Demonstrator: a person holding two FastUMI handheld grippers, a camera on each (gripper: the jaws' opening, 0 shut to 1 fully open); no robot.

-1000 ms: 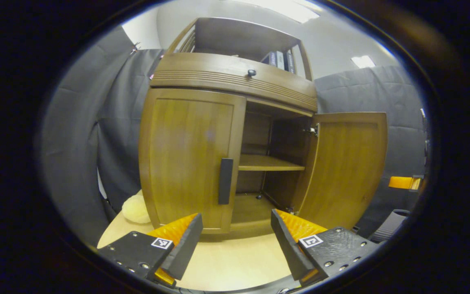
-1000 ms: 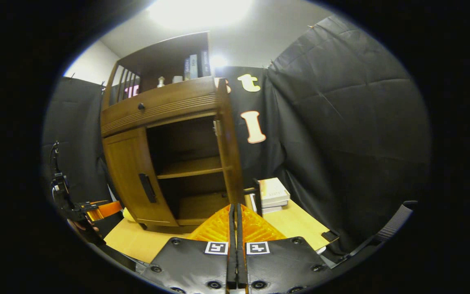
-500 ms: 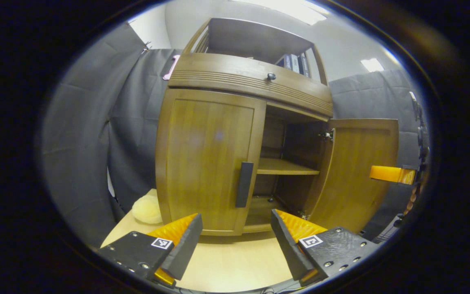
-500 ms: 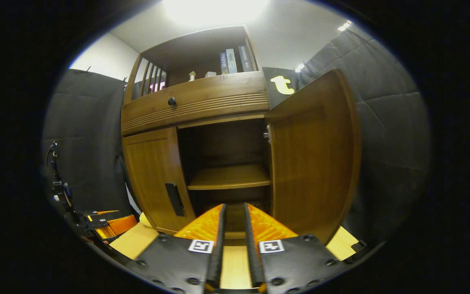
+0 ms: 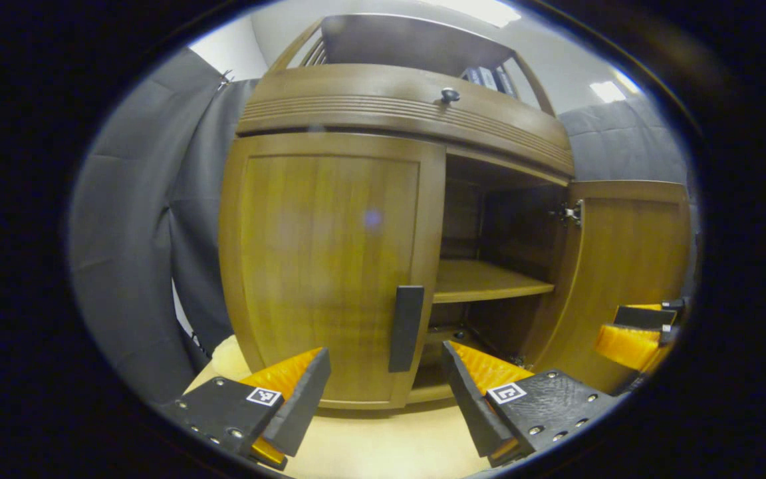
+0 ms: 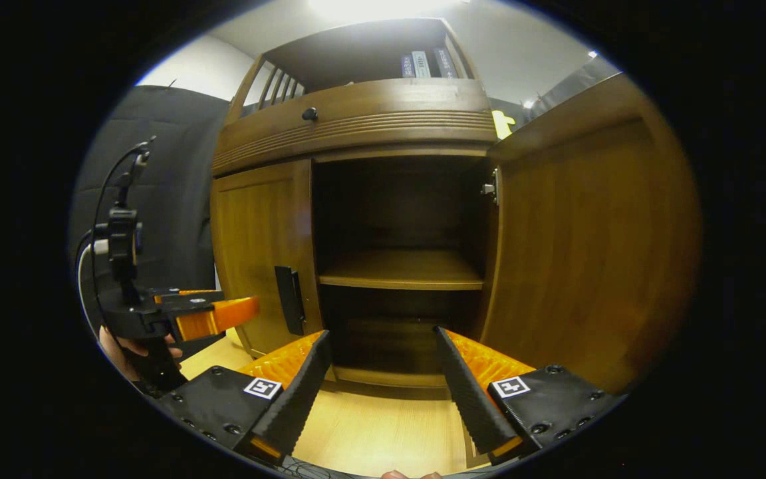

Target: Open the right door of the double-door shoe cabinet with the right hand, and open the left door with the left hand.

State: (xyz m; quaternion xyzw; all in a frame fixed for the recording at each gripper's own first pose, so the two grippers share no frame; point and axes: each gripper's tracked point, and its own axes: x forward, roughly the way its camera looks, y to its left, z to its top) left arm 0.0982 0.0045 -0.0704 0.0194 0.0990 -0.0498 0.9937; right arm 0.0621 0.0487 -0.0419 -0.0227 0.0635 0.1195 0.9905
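In front of the shoe cabinet (image 5: 409, 113) we hold both tongs low over the pale tabletop (image 6: 383, 426), and the job looks half done: the right door (image 6: 589, 246) stands swung wide, the left door (image 5: 330, 266) sits flush in its frame.

Our left gripper (image 5: 383, 392) is released, its fingers spread with nothing between them, and it points at the dark vertical handle (image 5: 406, 327) on the left door's inner edge. We judge that spread is there so the fingers can pass either side of the handle; they are near it but not yet touching. Our right gripper (image 6: 380, 392) is also released and grasps nothing. It faces the open compartment with its bare shelf (image 6: 403, 269), clear of the right door, which fits a hand that has finished its pull and let go.

The left gripper view gives us the left door's panel almost square on, plus the right gripper (image 5: 636, 329) low by the open door's edge. It does not give us the hand behind the left tongs. The right gripper view does: the left gripper (image 6: 213, 318) comes in from the side towards the handle (image 6: 290, 299), with fingers of the holding hand (image 6: 130, 346) below it, and it looks straight into the dark compartment.
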